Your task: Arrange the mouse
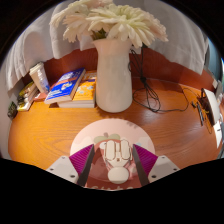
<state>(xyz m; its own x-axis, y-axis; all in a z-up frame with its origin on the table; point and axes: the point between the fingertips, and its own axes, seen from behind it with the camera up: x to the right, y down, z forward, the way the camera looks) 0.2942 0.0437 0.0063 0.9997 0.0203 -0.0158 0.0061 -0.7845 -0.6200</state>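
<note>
- Between the fingers [117, 166] sits a white mouse [118, 160], their pink pads [88, 163] closed against its sides above a round mat [112, 131].
- Beyond, on the worktop [170, 135], a vase [113, 75] stands near; swinging forward could topple it.

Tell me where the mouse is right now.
In the gripper view, the mouse sits between the gripper fingers, on a round mat before the white vase.
</note>
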